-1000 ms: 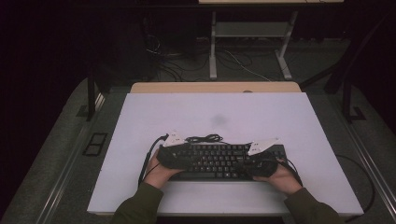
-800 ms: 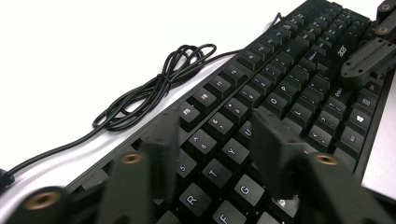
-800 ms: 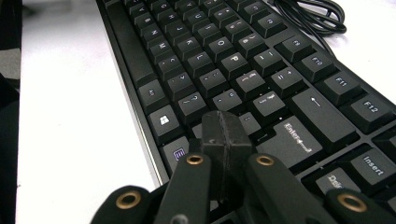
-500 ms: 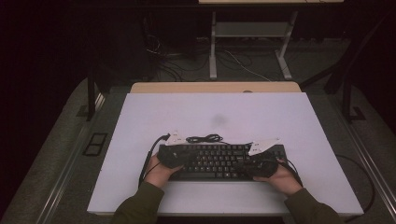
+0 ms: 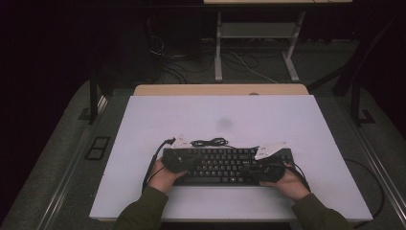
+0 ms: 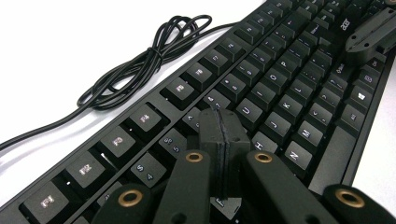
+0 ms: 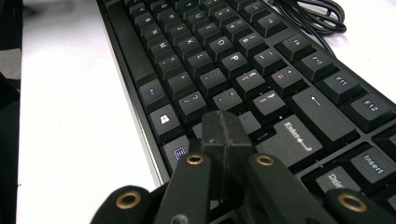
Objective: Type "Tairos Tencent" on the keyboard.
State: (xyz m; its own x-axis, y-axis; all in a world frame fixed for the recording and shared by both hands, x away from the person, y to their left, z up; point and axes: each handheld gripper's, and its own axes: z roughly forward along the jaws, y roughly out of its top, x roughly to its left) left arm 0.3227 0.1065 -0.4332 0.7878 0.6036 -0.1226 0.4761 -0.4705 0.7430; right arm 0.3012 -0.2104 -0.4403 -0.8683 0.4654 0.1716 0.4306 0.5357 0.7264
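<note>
So the black keyboard (image 5: 225, 165) sits near the front edge of the white table (image 5: 143, 120), running left to right, with its cord (image 5: 208, 142) bundled in a loose coil just behind it. A person has a gripper in each hand, one over each end of the board.

The left gripper (image 6: 219, 135) has just been closing, and its jaws are now pressed flat together with nothing between them. In the left gripper view the closed tip hangs over the left-middle keys, somewhere by the G/H area. I can't tell whether it's actually touching a keycap or just hovering right above.

The right gripper (image 7: 223, 133) is the same story: jaws fully together, empty, tip over the keys left of Enter, near the shift row. Contact is hard to call there too.

My read is that this is the typing or key-poking step. Both grippers are closed up like fingertips and parked over the keys, not holding the board or trying to lift it.

For the next move I'd guess a short straight push down on a single key. The tips are about as wide as a keycap, so it needs careful aim to avoid mashing a neighbour. The board lies loose on the table, so a sideways nudge could slide it.
</note>
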